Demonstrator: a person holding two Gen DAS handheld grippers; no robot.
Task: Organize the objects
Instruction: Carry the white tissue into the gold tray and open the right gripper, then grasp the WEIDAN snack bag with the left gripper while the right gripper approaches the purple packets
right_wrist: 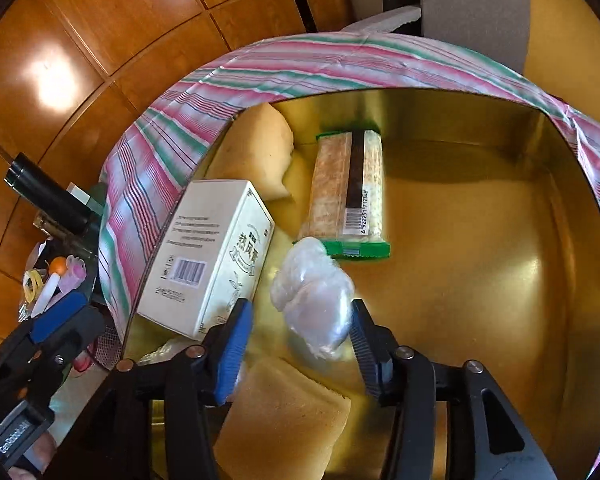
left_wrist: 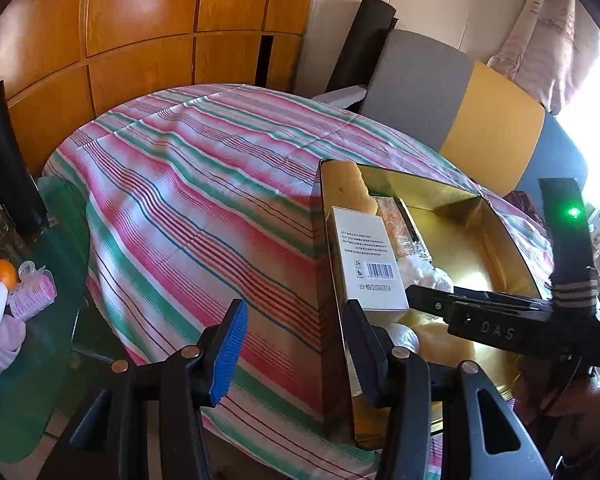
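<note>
An open gold tin sits on the striped cloth. It holds a white carton, a green-ended snack bar, two yellow sponges and a clear plastic bag. My right gripper reaches down into the tin, open. The bag lies between its tips, touching the right pad and apart from the blue left pad. My left gripper is open and straddles the tin's near-left wall, one finger inside and one outside, with a gap to the outer pad. The right gripper shows from the side over the tin.
A pink, green and white striped cloth covers the table. A low side table at left carries oranges, a pink roller and a black cylinder. A grey and yellow chair stands behind, with wooden cabinets beyond.
</note>
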